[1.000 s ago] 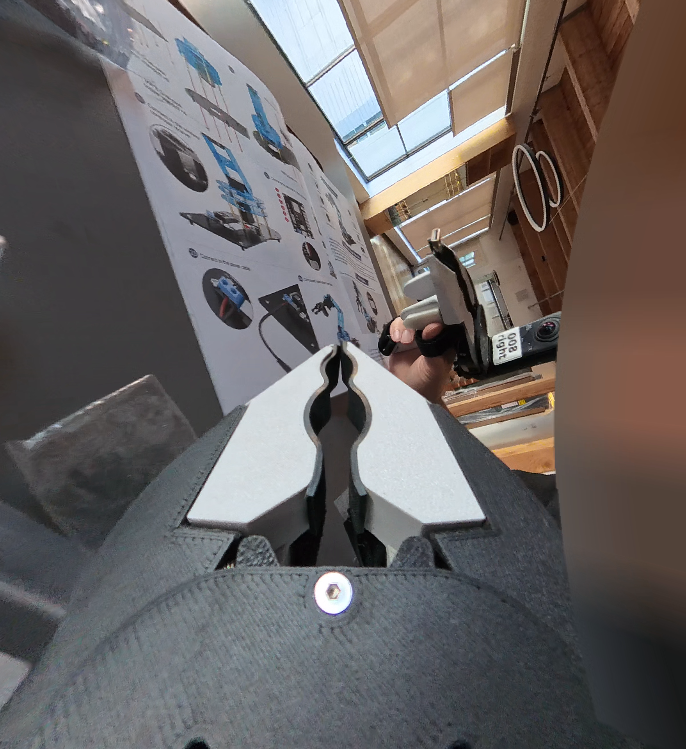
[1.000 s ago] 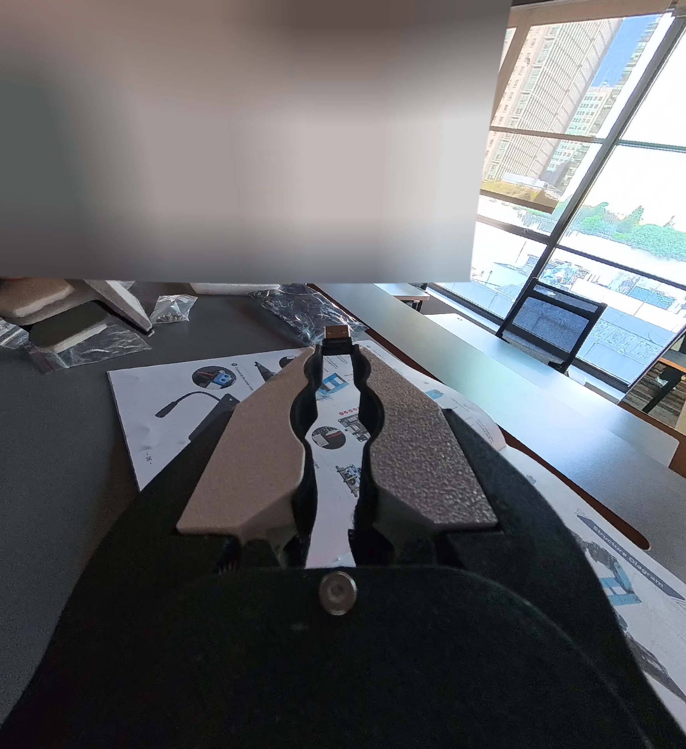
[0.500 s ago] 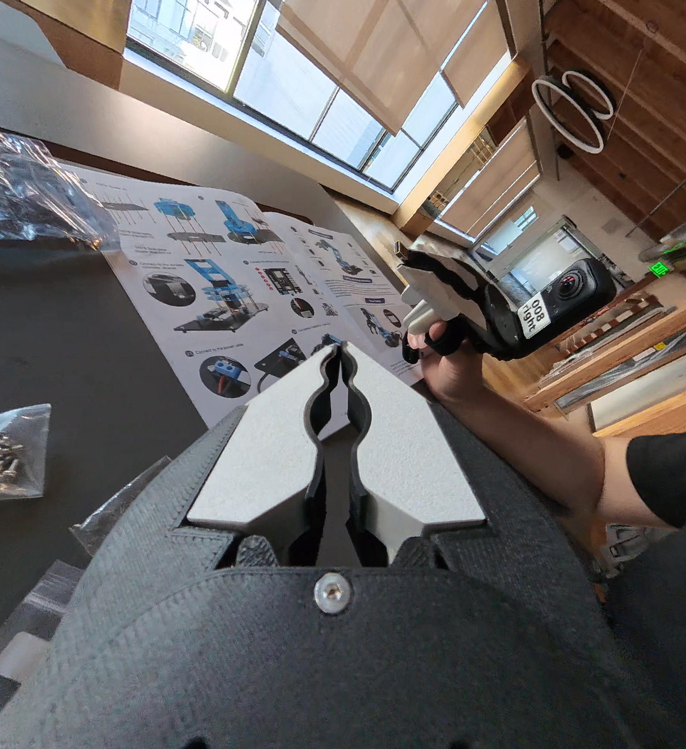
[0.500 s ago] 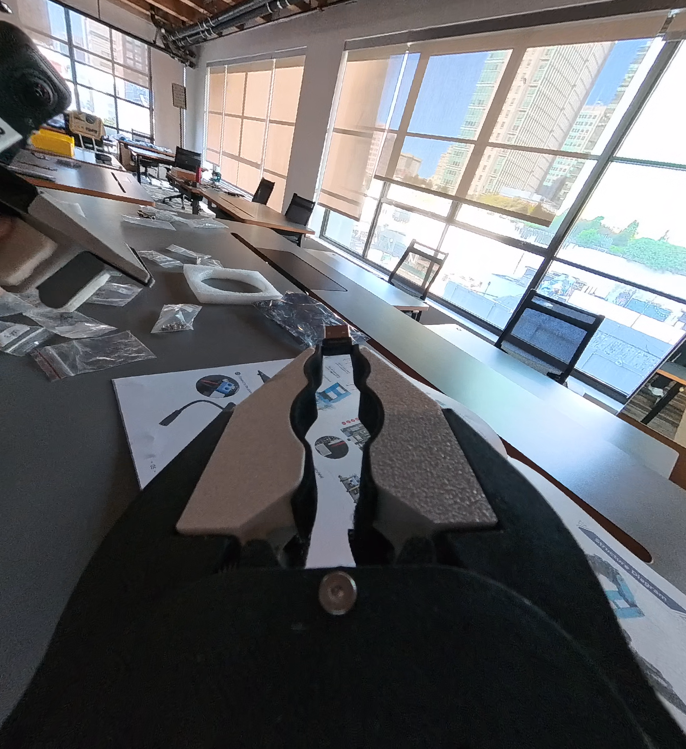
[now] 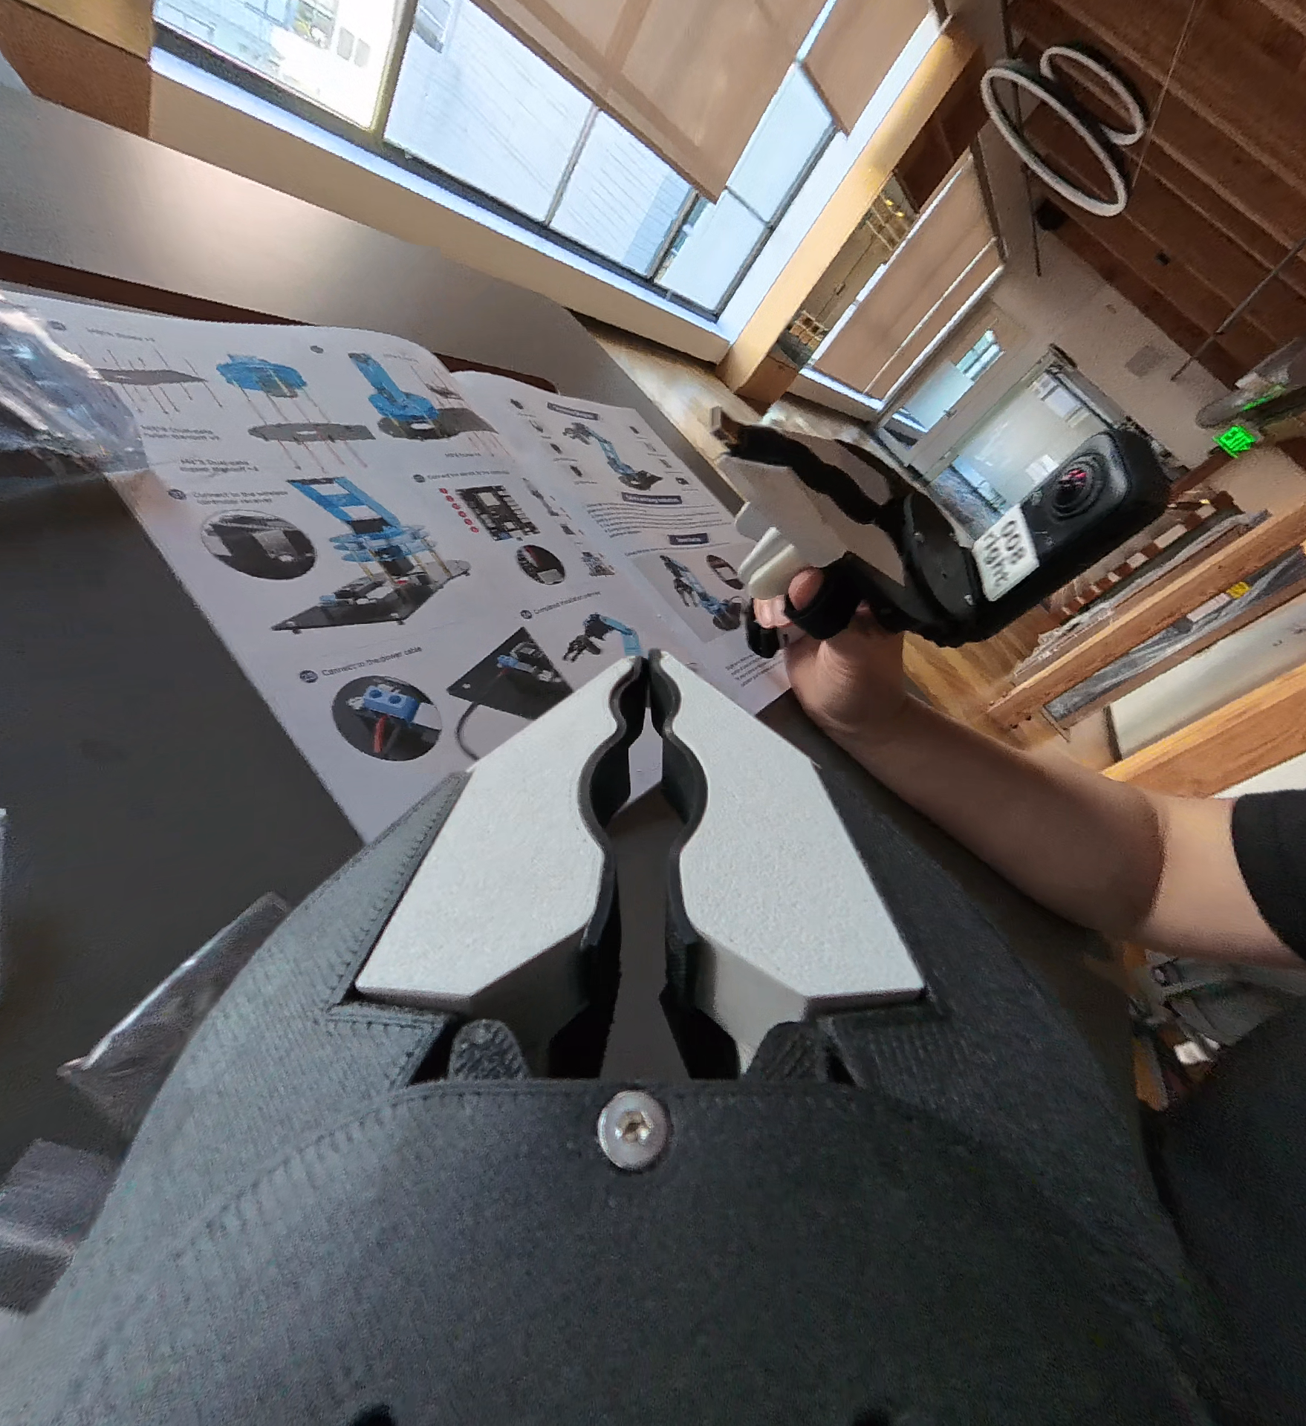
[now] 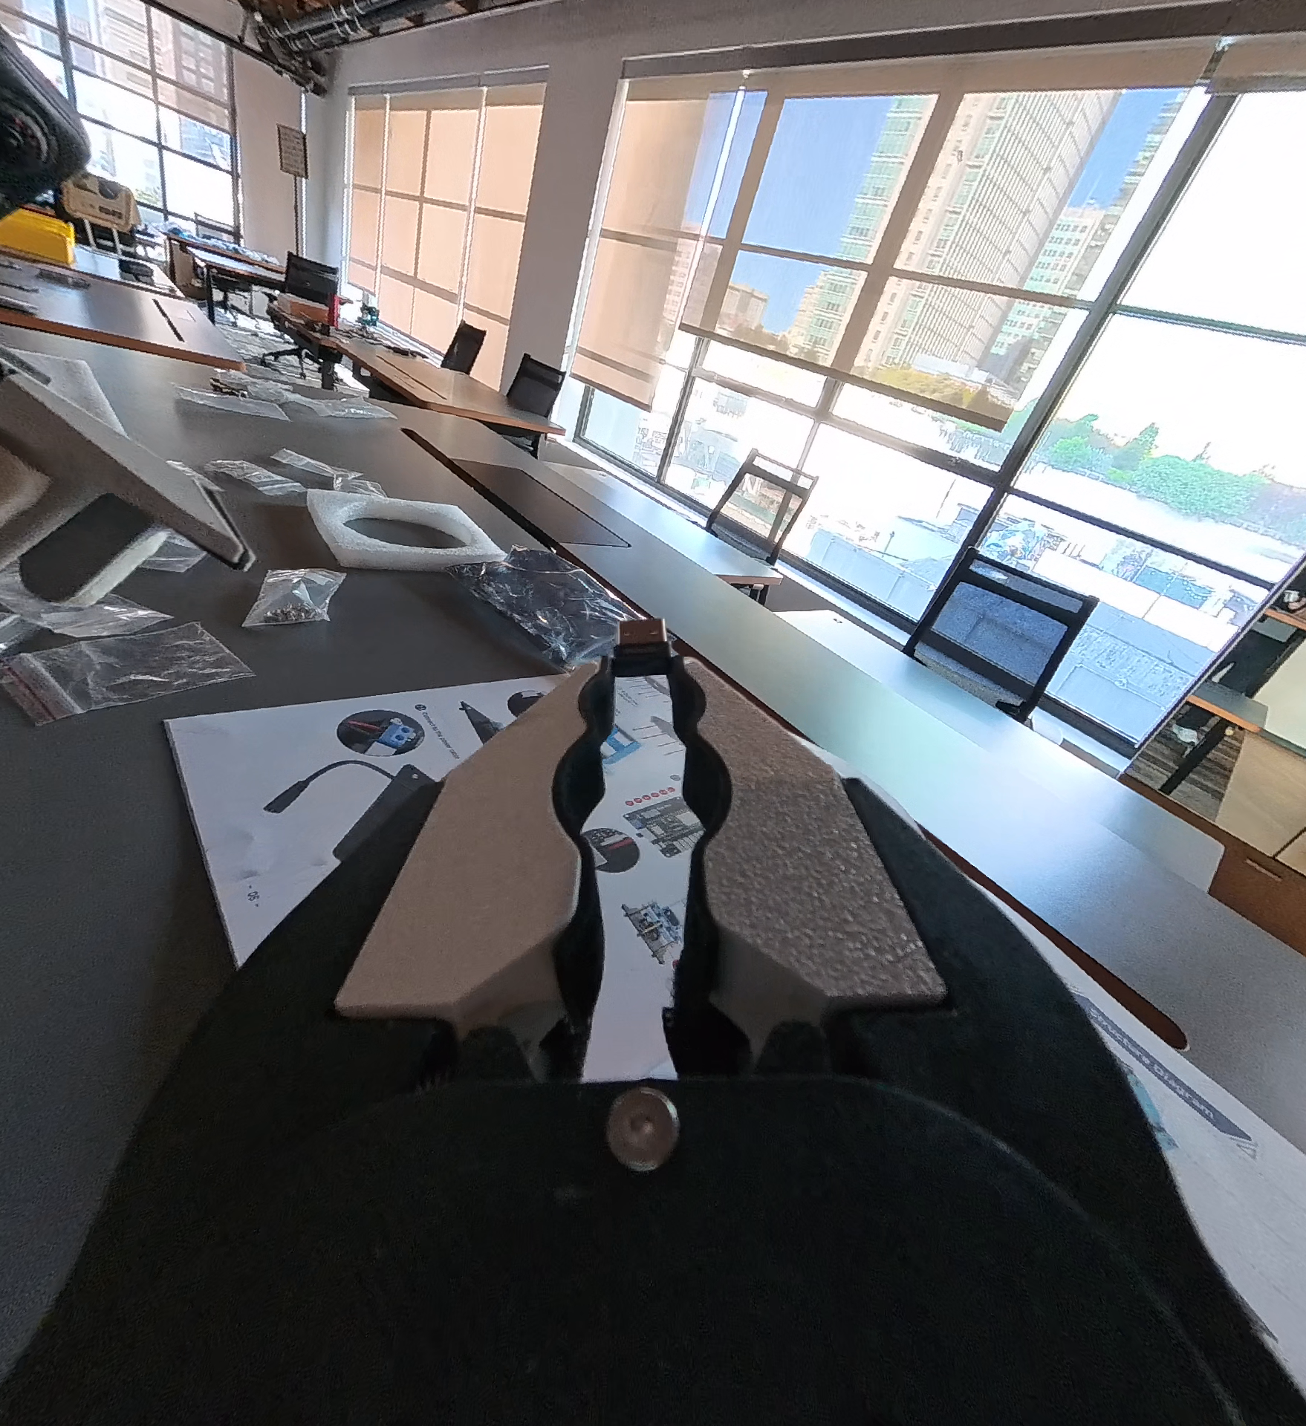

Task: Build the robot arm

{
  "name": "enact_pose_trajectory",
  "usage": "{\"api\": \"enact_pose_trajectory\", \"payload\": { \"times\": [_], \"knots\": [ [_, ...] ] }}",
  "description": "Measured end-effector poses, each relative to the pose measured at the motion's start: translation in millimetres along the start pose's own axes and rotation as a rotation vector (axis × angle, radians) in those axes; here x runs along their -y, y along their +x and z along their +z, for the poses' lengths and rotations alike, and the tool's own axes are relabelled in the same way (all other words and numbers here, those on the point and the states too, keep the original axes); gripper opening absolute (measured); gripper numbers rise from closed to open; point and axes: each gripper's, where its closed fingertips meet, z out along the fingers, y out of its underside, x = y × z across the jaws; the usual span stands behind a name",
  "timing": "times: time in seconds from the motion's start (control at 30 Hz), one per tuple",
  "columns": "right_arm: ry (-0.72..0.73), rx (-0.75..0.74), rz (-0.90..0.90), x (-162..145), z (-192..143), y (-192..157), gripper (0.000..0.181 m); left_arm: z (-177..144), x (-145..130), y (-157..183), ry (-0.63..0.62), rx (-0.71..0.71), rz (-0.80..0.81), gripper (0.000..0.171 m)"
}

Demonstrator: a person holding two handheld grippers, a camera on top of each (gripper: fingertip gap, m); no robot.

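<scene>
My left gripper (image 5: 647, 664) is shut and empty, held above the dark table (image 5: 94, 733) over the near edge of an open instruction booklet (image 5: 372, 525). My right gripper (image 6: 641, 665) is shut on a small black plug with a metal tip (image 6: 641, 639) that sticks out past the fingertips. It hovers over the same booklet (image 6: 310, 756). The right gripper also shows in the left wrist view (image 5: 735, 447), held in a hand above the booklet's right page. The left gripper shows at the left edge of the right wrist view (image 6: 237, 552).
Several clear plastic bags of small parts (image 6: 125, 671) and a bag of screws (image 6: 291, 598) lie on the table. A white foam frame (image 6: 403, 532) and a dark crinkled bag (image 6: 549, 602) lie farther back. Windows, desks and chairs (image 6: 1005, 640) stand beyond. There is about 12 centimetres between the tips of the two grippers.
The left wrist view has swung from facing up at the ceiling down toward the booklet and table. The right gripper has stayed shut on the plug and tilted up slightly.
</scene>
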Motion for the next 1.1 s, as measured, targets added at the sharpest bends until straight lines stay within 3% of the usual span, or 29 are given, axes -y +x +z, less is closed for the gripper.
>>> {"api": "enact_pose_trajectory", "payload": {
  "times": [0.2, 0.4, 0.73, 1.1],
  "knots": [
    [-0.016, 0.013, -0.048, -0.6, 1.9, -7.3, 0.013, 11.4, -12.8, 27.4, -0.065, -0.060, 0.043, 0.000],
    [-0.019, 0.007, 0.012, -4.4, 3.5, 1.1, 0.013, 15.4, -22.7, 17.4, -0.110, -0.016, 0.058, 0.000],
    [-0.036, 0.019, 0.017, -7.9, 5.9, 0.0, 0.013, 3.7, -6.2, 10.6, -0.020, -0.033, -0.037, 0.000],
    [-0.040, 0.022, 0.038, -9.7, 6.5, 1.7, 0.013, -0.8, -1.9, 8.1, 0.007, 0.001, -0.029, 0.000]
  ]
}}
